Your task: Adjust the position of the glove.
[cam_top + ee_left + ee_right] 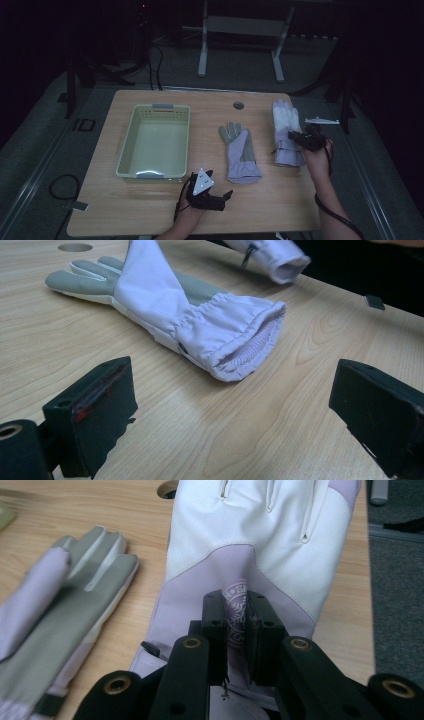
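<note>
right gripper (239, 622) jaws pinching white glove (260, 535)

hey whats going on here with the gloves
A person works at a wooden table with a hand-held gripper in each hand. The right hand-held gripper has pinched a fold of fabric on the back of the white and lilac glove. The left hand-held gripper rests open on the table, facing the cuff of the grey-palmed glove. A pale green basket stands at the left.

Basket (156, 141) left of two gloves (240, 152) on table (280, 200)
</note>
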The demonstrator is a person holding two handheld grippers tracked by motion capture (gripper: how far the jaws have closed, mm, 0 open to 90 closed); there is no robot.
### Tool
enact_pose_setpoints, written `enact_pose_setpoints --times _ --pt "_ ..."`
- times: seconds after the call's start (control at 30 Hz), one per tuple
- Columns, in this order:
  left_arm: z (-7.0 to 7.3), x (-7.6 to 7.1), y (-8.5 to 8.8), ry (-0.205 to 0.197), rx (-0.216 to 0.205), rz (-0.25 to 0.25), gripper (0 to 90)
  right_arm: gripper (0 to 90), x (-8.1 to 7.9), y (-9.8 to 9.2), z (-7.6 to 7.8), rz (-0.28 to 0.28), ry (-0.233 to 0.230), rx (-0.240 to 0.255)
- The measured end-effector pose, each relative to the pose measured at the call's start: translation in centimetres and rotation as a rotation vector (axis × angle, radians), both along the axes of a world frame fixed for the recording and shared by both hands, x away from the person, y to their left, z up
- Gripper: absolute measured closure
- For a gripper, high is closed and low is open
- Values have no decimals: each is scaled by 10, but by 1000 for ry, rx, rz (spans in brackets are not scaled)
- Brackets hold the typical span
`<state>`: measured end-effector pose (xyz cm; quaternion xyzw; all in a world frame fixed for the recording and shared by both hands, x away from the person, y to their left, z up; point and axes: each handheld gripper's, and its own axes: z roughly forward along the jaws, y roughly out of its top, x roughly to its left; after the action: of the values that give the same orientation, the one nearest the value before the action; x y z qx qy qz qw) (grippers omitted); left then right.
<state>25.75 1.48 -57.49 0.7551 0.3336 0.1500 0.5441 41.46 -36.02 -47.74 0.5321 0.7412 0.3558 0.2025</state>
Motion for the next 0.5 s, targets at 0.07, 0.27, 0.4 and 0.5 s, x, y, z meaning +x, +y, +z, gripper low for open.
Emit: enact_pose_setpoints --times 0.07,0.27,0.4,0.5 --pt "0 0 0 0 0 0 49 808 -4 -1 3 1 -3 5" --pt "0 0 0 -1 1 2 49 807 -33 -7 19 16 -20 -7" --pt "0 0 0 0 0 3 49 806 -50 -12 17 8 -5 -22" --pt "0 0 0 0 3 3 49 805 -58 -14 9 -3 11 -8"
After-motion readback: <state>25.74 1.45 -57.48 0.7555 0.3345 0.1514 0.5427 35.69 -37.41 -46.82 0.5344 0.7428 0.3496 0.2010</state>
